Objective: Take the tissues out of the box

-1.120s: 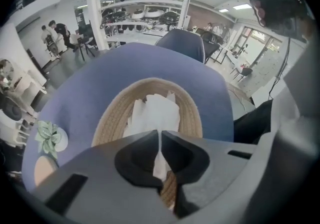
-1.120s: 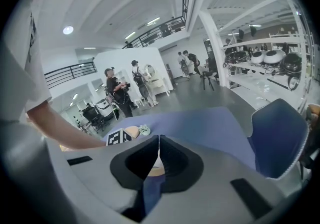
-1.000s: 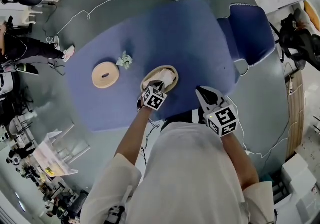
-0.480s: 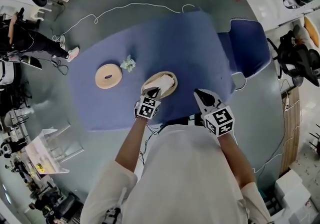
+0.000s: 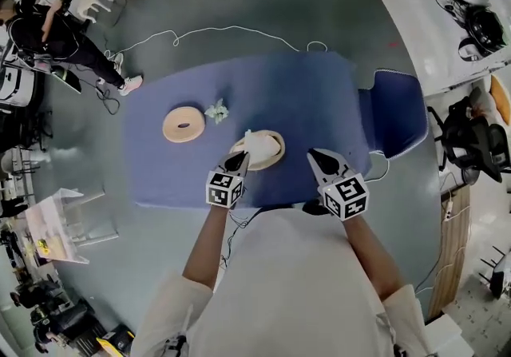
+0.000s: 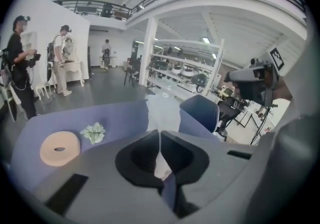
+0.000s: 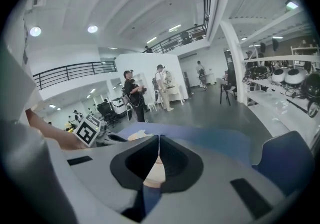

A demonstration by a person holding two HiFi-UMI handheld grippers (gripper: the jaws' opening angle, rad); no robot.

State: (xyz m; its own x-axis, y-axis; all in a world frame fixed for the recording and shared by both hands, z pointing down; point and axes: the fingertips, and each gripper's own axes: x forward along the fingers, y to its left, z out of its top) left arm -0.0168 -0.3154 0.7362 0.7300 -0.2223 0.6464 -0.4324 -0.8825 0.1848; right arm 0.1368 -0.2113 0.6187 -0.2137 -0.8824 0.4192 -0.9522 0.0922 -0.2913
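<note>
Plainly, the tissue (image 5: 254, 143) stretches lengthwise from box (image 5: 279, 149) to left gripper (image 5: 238, 158).

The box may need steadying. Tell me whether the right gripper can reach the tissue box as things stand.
Probably yes. The right gripper hangs just beside the tissue box, only bare tablecloth between them; the left gripper, shut on a tissue, is at the box's other side. The right jaws are shut.
</note>
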